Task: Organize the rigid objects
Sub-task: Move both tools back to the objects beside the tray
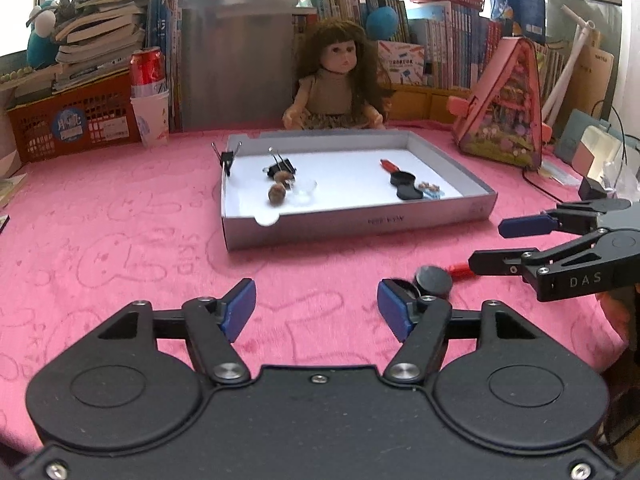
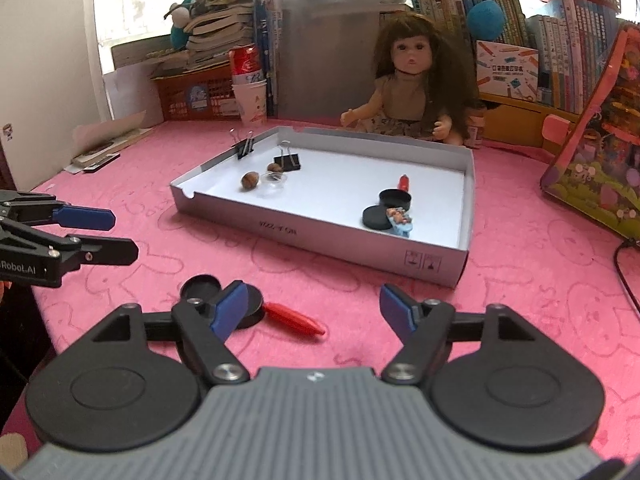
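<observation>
A grey shallow box with a white floor lies on the pink cloth. Inside it are a binder clip, two walnuts, a clear dish, a black toy pan with a red handle, its lid and a small figurine. A second black pan with a red handle and a lid lies in front of the box. My left gripper and right gripper hover open on either side of it, both with nothing between the fingers.
Another binder clip is clamped on the box's left wall. A doll sits behind the box. A red can on paper cups and an orange basket stand back left, a pink toy house back right. A black cable runs along the right.
</observation>
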Available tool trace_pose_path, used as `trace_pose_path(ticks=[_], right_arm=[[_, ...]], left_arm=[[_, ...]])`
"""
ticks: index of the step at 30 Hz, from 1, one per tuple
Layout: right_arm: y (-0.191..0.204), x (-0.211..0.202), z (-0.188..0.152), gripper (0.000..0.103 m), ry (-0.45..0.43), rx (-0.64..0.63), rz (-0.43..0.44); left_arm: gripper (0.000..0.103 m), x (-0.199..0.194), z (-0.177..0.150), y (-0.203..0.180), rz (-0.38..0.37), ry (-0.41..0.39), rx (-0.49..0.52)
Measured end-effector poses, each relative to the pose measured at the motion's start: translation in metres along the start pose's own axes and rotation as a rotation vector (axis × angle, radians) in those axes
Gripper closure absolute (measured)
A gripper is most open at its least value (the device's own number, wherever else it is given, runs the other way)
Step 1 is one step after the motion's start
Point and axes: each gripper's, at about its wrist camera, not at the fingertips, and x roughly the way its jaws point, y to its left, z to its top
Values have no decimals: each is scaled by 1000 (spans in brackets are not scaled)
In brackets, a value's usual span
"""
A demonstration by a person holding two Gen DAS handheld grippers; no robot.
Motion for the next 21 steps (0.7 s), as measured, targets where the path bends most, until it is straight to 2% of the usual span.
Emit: trace_pose_path(ticks=[15,21], right_arm=[[18,4,-16,19,21,-72,27],[22,8,-19,19,23,-77,35]], left_arm=[[37,4,-20,-22,-55,52,19],[43,11,-23,-29,-81,73,17]])
